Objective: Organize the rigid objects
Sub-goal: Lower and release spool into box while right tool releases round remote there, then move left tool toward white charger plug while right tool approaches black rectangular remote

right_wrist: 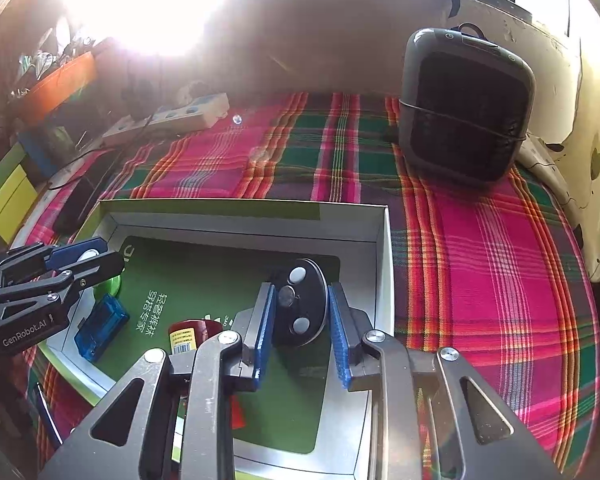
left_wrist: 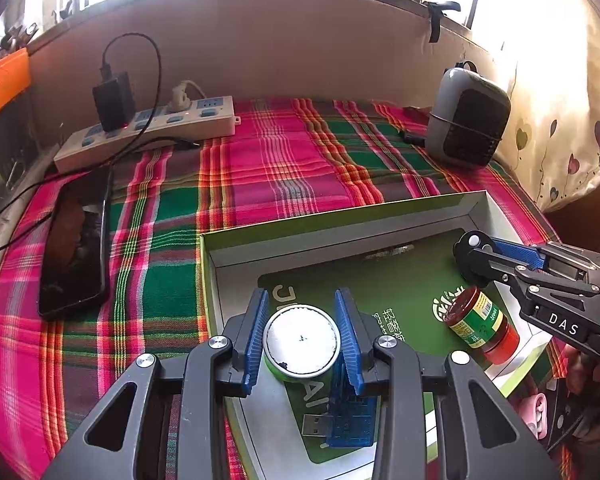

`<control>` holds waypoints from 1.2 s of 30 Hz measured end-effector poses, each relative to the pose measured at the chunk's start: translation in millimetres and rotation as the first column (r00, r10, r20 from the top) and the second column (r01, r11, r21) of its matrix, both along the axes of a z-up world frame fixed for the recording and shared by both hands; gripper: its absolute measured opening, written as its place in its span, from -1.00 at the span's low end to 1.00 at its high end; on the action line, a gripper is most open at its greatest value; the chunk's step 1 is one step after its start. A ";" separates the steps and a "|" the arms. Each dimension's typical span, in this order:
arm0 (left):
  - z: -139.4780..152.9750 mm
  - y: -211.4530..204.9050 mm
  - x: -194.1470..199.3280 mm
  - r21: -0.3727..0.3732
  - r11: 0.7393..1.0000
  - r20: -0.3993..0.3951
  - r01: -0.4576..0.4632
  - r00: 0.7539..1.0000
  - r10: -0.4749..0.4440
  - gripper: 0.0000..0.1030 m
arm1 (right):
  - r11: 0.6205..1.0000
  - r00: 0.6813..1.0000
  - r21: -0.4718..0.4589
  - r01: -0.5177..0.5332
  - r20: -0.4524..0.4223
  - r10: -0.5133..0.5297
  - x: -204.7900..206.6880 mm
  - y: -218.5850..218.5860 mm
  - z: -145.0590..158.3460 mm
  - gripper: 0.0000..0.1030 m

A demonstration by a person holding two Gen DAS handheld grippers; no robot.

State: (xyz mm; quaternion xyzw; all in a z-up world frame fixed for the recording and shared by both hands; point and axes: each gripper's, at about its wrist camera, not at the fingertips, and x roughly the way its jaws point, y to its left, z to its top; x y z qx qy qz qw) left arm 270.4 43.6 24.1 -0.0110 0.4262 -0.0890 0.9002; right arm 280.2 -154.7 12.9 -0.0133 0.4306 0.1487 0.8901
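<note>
A shallow green and white box (left_wrist: 340,222) lies on the plaid cloth; it also shows in the right wrist view (right_wrist: 244,210). My left gripper (left_wrist: 302,312) is shut on a small round green tin with a silver lid (left_wrist: 300,340) over the box's near left part. My right gripper (right_wrist: 302,306) is shut on a black disc with round buttons (right_wrist: 302,306) over the box's right part; the disc also shows in the left wrist view (left_wrist: 470,254). A red-capped jar (left_wrist: 480,326) and a blue USB device (left_wrist: 350,422) lie in the box.
A black phone (left_wrist: 74,248) and a white power strip (left_wrist: 148,132) with a charger lie at the left. A grey heater (left_wrist: 466,120) stands at the back right. A pink earbud case (left_wrist: 534,414) lies right of the box. A curtain hangs at the right.
</note>
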 end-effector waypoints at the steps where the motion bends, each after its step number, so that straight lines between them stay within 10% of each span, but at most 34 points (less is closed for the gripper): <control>1: 0.0 -0.1 0.0 -0.002 1.000 0.000 -0.001 1.000 0.001 -0.36 | 1.000 1.000 0.002 -0.003 0.000 0.003 0.1 0.3 0.0 -0.42; 7: -0.2 0.2 -0.6 -0.003 1.000 -0.001 -0.006 1.000 0.006 -0.32 | 1.000 1.000 -0.005 -0.015 0.018 0.015 -2.5 4.1 2.2 -0.12; 36: 22.8 7.5 -58.5 -0.035 0.999 0.037 -0.028 0.999 0.029 -0.12 | 0.998 0.998 0.054 0.034 0.054 -0.037 -49.7 -12.0 23.6 -0.09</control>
